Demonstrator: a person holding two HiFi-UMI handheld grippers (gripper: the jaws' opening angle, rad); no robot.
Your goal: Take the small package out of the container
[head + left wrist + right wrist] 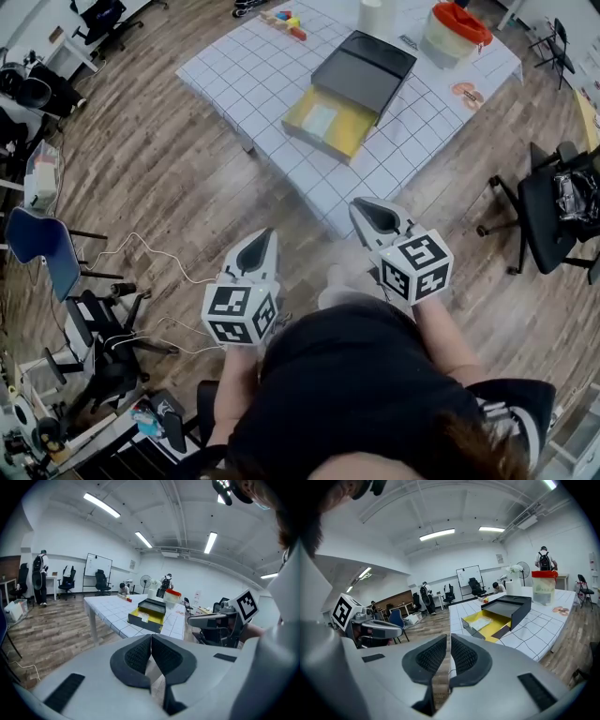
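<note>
On the white gridded table [246, 67] lies the container, a yellow tray [352, 133] pulled partly out of its black sleeve [366, 66]. A pale small package [322, 118] lies in the tray, and it also shows in the left gripper view as the package [142, 616] and in the right gripper view as the package [481, 620]. Both grippers hover over the wooden floor, short of the table's near corner. My left gripper [267, 234] has its pads [139, 654] together and holds nothing. My right gripper [362, 204] shows a narrow slit between its pads [432, 656], with nothing in it.
A clear tub with a red lid [455, 31], a white roll [377, 13] and coloured blocks [284, 20] stand at the table's far side. Black office chairs [555, 202] are at the right, a blue chair [45, 249] and floor cables [155, 251] at the left.
</note>
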